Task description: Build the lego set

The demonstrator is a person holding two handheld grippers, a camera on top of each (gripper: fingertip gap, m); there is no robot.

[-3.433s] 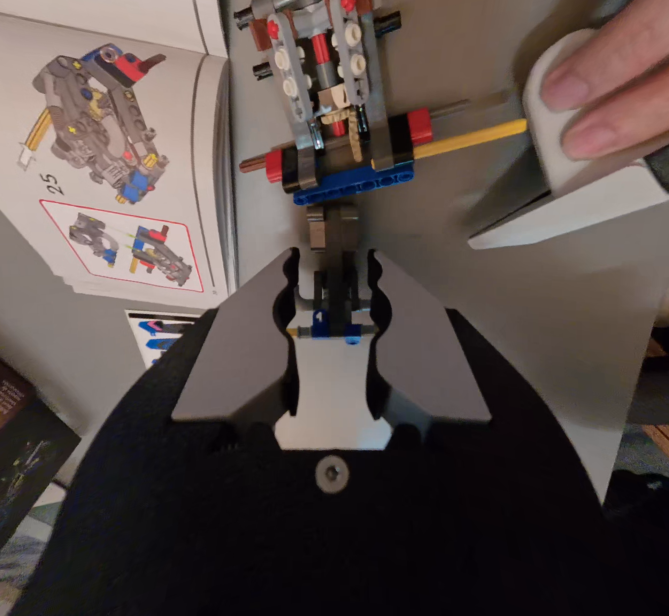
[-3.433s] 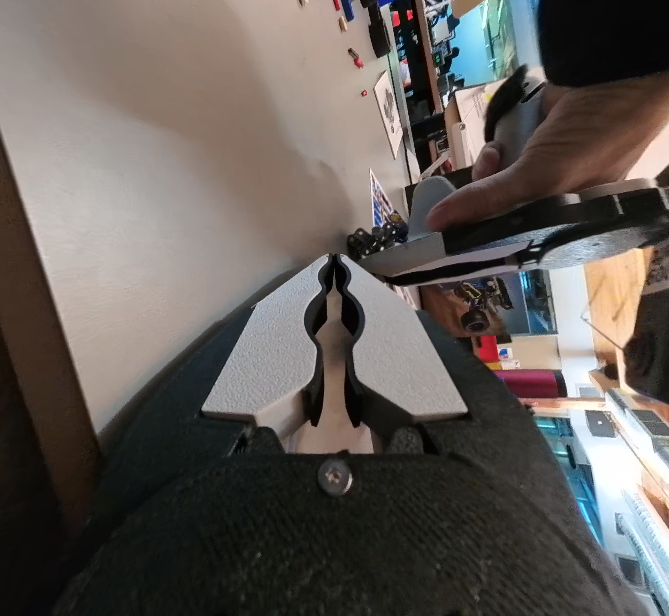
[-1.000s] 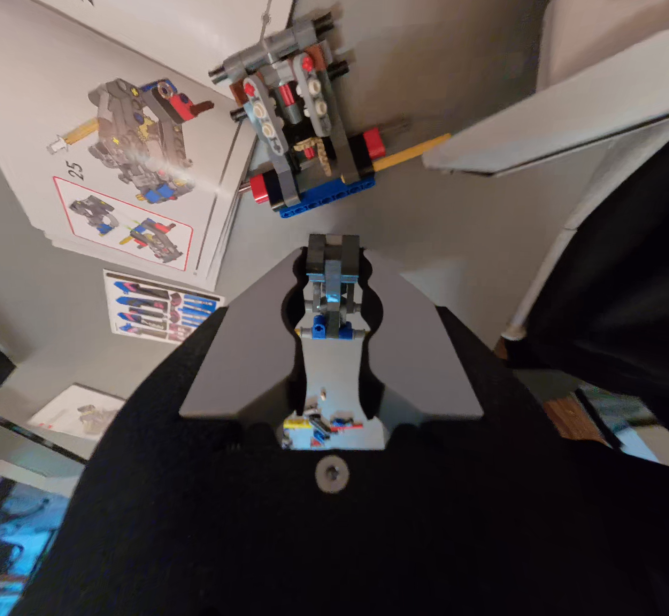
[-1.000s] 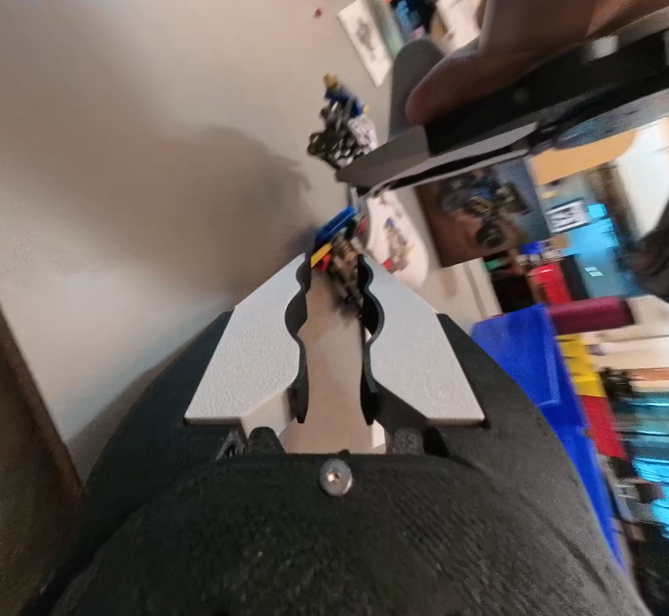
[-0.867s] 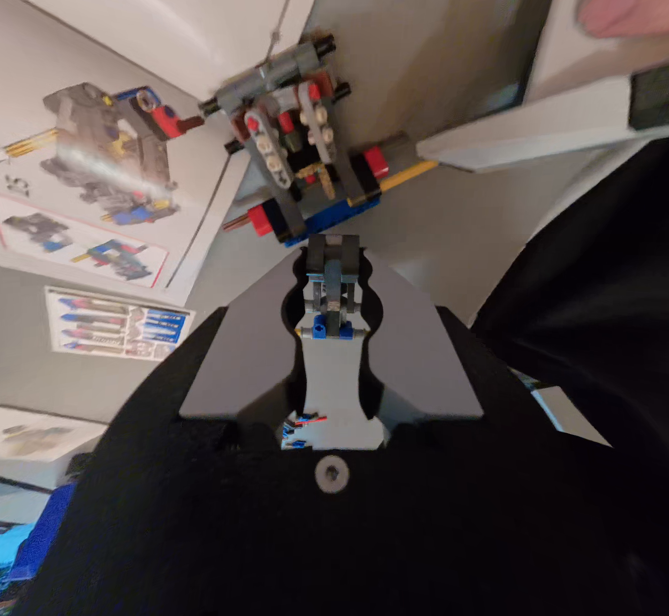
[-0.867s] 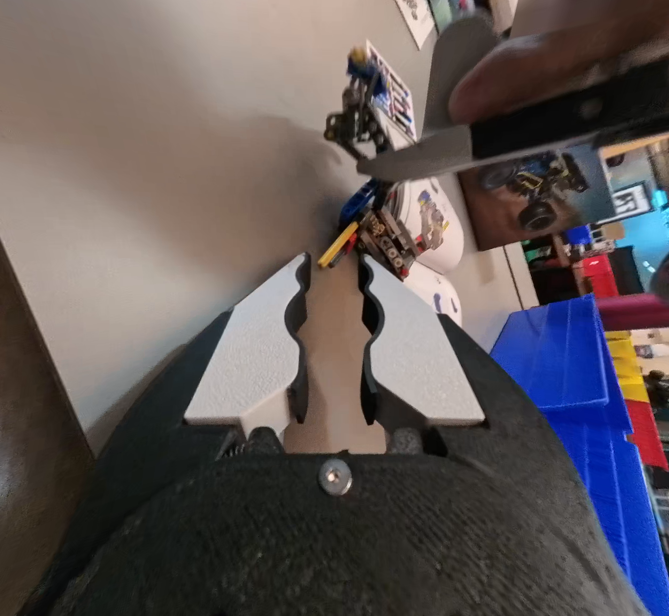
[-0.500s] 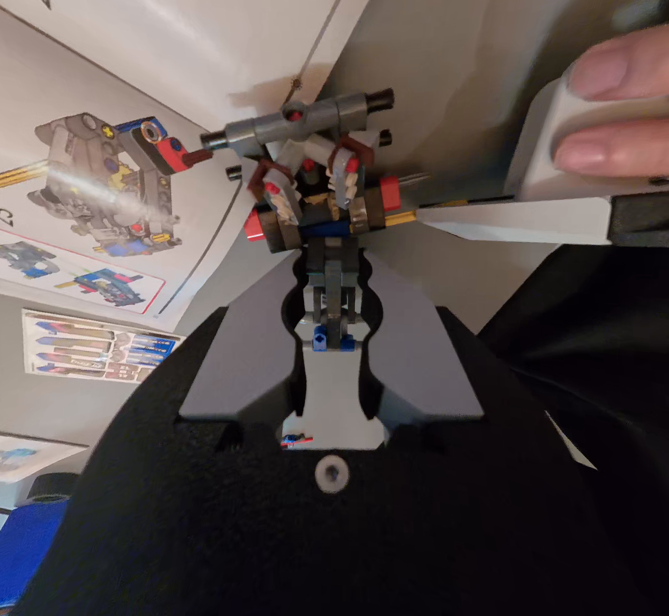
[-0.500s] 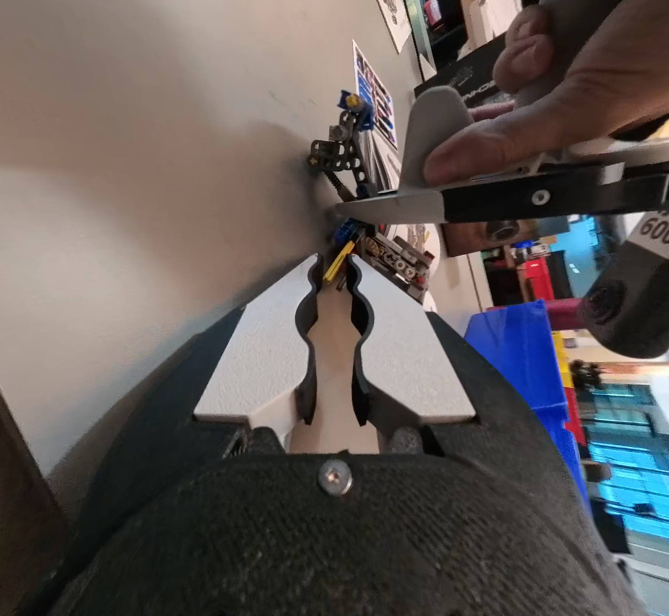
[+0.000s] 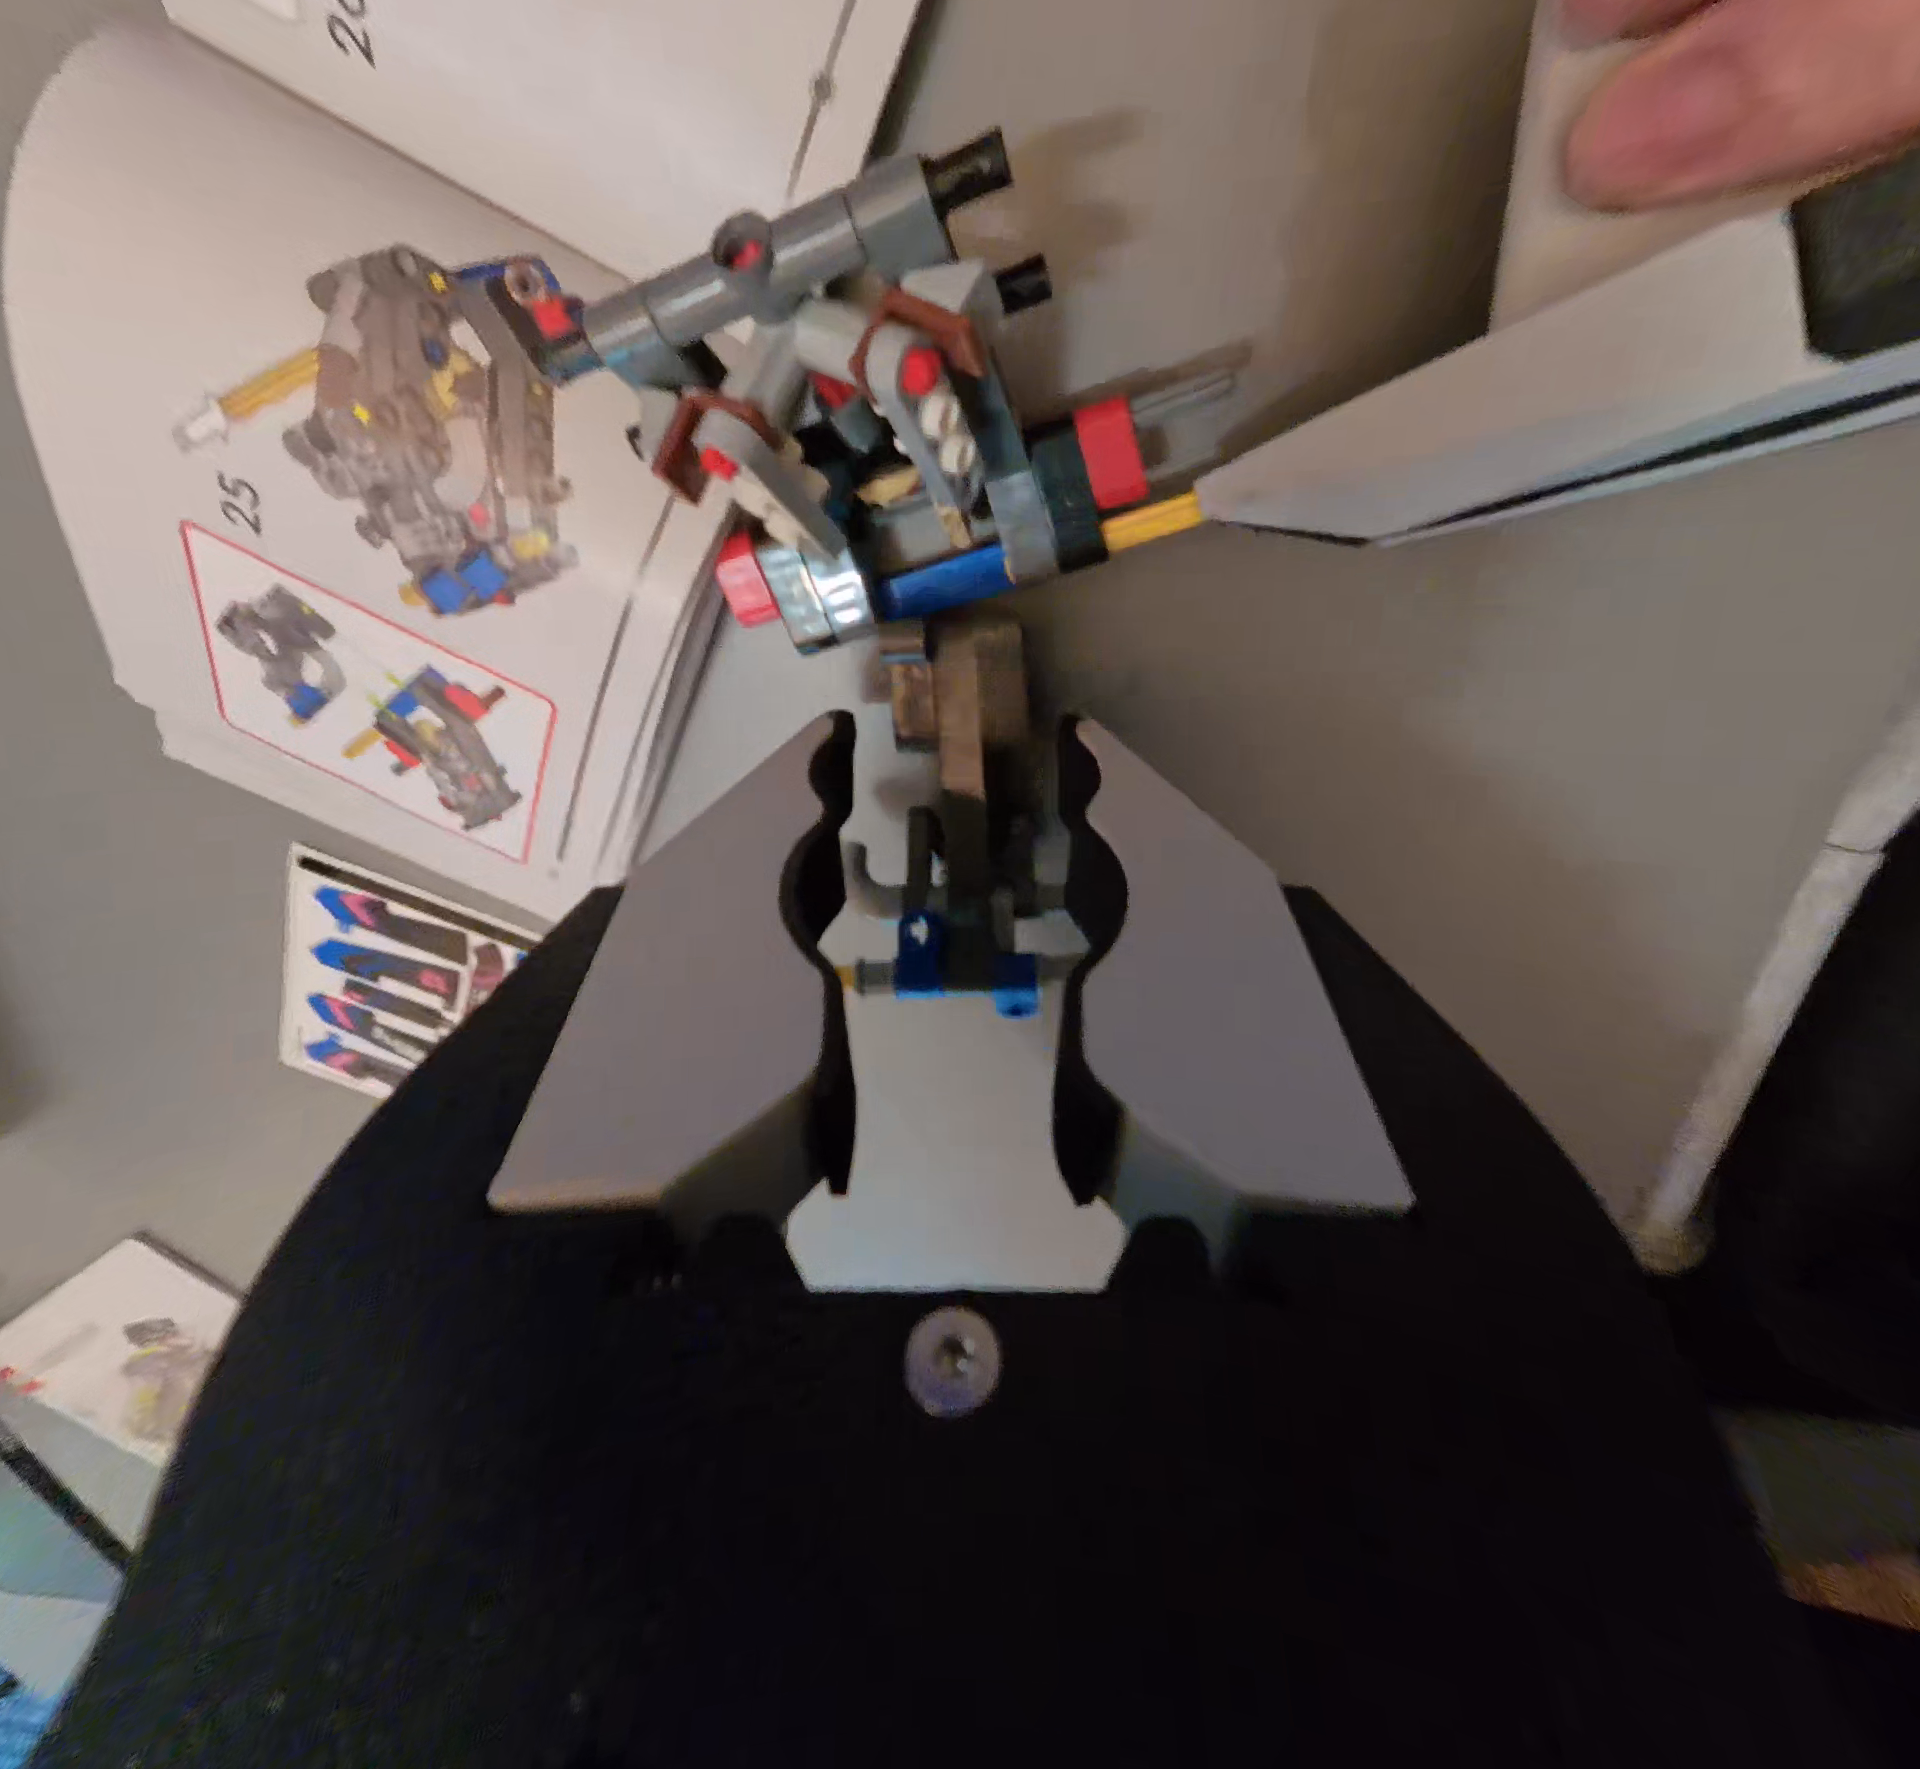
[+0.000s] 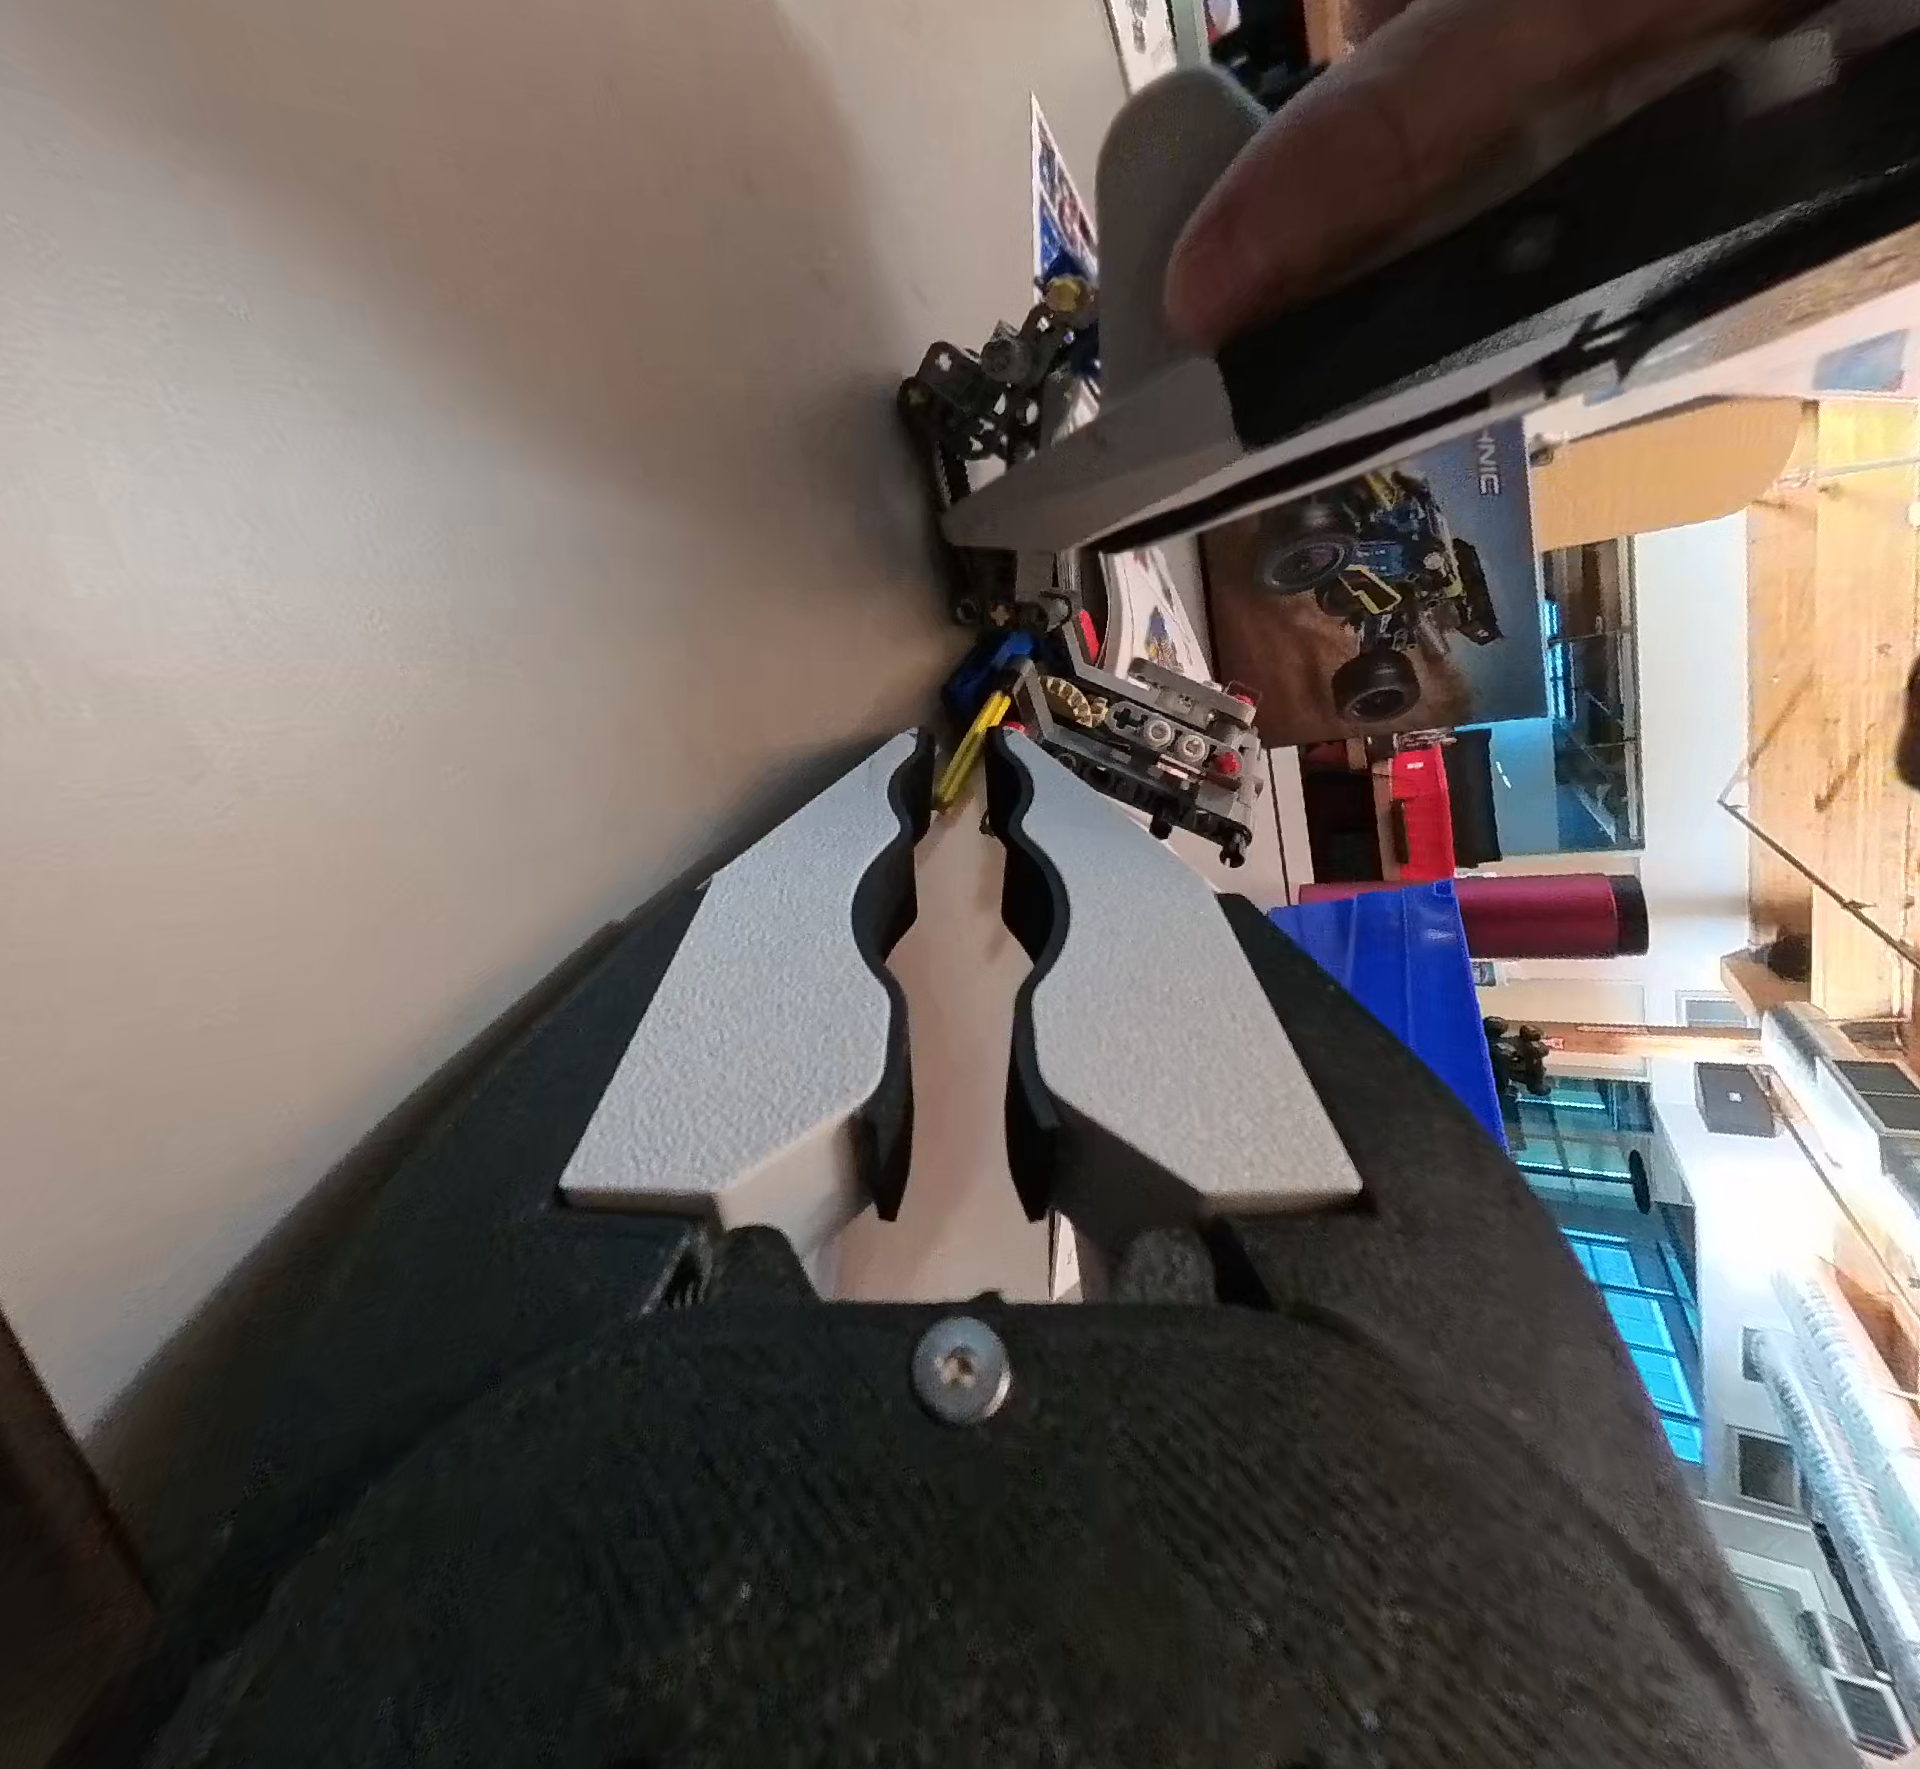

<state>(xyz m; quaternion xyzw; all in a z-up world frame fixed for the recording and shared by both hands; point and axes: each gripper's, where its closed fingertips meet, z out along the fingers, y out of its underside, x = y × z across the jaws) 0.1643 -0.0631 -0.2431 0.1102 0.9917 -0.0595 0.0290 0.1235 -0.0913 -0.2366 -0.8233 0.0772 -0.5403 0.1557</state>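
My left gripper (image 9: 956,748) is shut on a small dark sub-assembly (image 9: 966,836) with blue pins, its top end up against the blue beam of the main lego assembly (image 9: 862,431). The main assembly is grey, red and black, and sits tilted above the table. My right gripper (image 10: 958,751) is shut on the yellow axle (image 10: 966,743) that sticks out of the main assembly (image 10: 1143,732). In the left wrist view the right gripper (image 9: 1247,498) comes in from the right onto the axle (image 9: 1148,514). In the right wrist view the left gripper (image 10: 997,514) is above, with a hand on it.
An open instruction booklet (image 9: 416,369) and a sticker sheet (image 9: 384,981) lie left of the assembly on the grey table (image 9: 1351,836). The set's box (image 10: 1382,597), a blue bin (image 10: 1382,992) and a maroon bottle (image 10: 1507,919) stand beyond.
The right gripper closed on the yellow axle and the main assembly rose and tilted off the table. The left gripper brought its sub-assembly up to the blue beam.
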